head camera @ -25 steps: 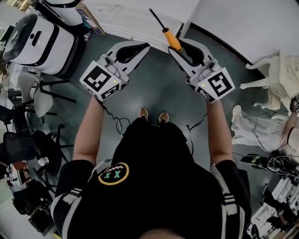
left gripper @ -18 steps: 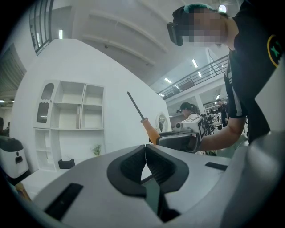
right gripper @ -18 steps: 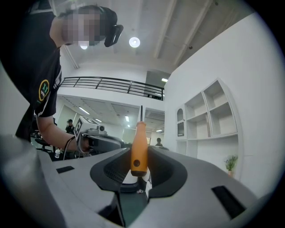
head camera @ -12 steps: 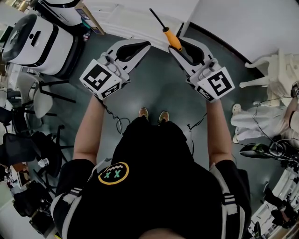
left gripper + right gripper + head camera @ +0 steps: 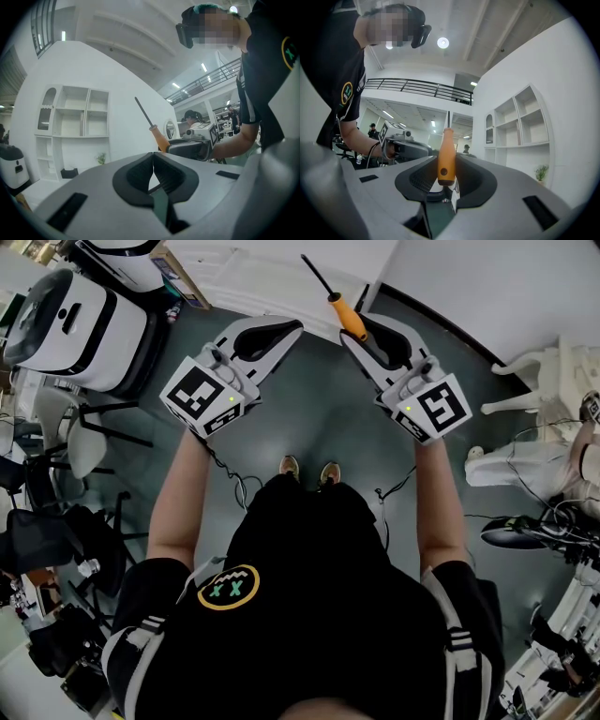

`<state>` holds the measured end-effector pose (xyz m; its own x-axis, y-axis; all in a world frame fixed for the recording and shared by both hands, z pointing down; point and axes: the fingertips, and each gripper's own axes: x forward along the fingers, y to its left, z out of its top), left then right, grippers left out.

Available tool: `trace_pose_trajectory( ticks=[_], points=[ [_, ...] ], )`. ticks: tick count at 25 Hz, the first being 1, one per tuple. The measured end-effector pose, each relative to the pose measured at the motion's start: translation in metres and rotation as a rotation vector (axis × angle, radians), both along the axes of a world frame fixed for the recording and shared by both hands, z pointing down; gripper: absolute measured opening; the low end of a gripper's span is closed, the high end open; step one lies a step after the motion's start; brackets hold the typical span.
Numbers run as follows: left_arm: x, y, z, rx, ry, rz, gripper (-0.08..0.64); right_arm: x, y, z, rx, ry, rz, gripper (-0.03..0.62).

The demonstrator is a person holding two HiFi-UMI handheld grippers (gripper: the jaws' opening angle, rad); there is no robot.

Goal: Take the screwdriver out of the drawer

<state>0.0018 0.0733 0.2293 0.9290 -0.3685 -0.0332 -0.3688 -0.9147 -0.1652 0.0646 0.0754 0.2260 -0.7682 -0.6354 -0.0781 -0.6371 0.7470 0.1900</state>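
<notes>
Nearest the head camera is the person's black shirt, with both bare forearms reaching forward over the grey floor and the toes of two shoes showing below. Further out the two grippers are held level, side by side and apart. The left gripper has its jaws clenched tip to tip with nothing between them, as its own view shows plainly. The right gripper has its jaws grasping the screwdriver by the lower part of the orange handle; in the right gripper view the handle stands upright between the dark pads, with the thin metal shaft running on past the jaw tips. The tool rests on nothing: it hangs in the air over the floor, its shaft reaching out over the near edge of a white cabinet. Beyond that, both gripper views show a white wall with an open shelf unit. No drawer can be made out in any view, so the screwdriver looks already lifted clear of it and the taking-out itself seems done; what may remain is only to carry the tool off or set it down somewhere, and whether a drawer stands open behind cannot be told
</notes>
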Motion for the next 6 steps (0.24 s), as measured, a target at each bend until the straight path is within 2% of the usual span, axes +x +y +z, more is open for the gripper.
trace_pose_trajectory(
  ticks=[6],
  points=[
    [0.0002,-0.0012,-0.0008,0.011,-0.007,0.006,0.02,-0.0011,-0.0003,-0.0004,0.004,0.003,0.0,0.141]
  ],
)
